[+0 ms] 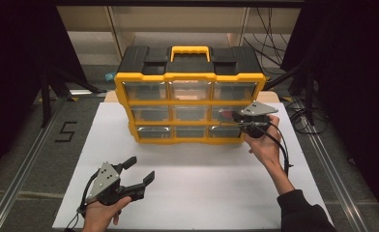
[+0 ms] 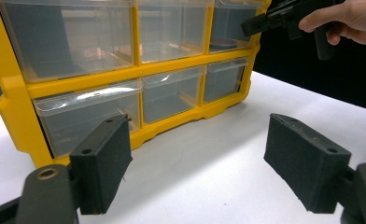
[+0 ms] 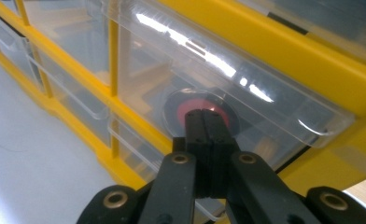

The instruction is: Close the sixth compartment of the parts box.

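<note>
We can read a black "5" (image 1: pixel 66 131) marked on the floor left of the white table (image 1: pixel 197 193); the yellow organizer (image 1: pixel 190 77) with its black lid and nine clear drawers carries no writing we can make out. Its middle-row right drawer (image 3: pixel 246 88) holds a round red-and-black thing (image 3: pixel 204 109), while the other drawers look blurred or bare. Our right gripper (image 3: pixel 204 122) has its jaws pressed together, gripping nothing, tips at that drawer's front, and our left gripper (image 1: pixel 140 170) rests wide open over the table, holding nothing.
</note>
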### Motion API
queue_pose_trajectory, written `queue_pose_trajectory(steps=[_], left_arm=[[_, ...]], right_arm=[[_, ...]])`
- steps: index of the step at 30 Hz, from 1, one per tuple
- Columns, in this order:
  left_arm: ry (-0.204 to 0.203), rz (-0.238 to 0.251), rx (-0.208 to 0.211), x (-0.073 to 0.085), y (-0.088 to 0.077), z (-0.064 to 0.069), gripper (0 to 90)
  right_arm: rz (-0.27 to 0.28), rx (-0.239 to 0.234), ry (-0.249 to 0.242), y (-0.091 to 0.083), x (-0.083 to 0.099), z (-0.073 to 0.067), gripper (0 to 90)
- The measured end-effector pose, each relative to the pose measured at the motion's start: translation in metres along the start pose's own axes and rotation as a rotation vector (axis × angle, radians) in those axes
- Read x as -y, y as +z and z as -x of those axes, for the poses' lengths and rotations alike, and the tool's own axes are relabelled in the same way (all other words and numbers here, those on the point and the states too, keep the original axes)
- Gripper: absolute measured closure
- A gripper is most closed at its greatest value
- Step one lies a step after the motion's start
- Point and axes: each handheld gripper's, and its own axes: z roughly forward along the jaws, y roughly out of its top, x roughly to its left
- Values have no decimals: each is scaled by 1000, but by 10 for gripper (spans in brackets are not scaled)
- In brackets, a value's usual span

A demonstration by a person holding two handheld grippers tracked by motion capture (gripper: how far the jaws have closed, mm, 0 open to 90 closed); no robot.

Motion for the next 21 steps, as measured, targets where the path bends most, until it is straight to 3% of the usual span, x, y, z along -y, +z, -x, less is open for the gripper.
queue_pose_trajectory(steps=[8, 10, 16, 21], left_arm=[[-1, 3, -1, 0, -1, 0, 223], [3, 1, -1, 0, -1, 0, 223], [-4, 1, -5, 0, -1, 0, 223], [-4, 2, -5, 0, -1, 0, 223]], right_arm=[[37, -28, 31, -19, 2, 0, 753], [57, -43, 54, -24, 3, 1, 660], [99, -86, 136, -35, 2, 1, 500], [99, -108, 134, -38, 3, -4, 477]])
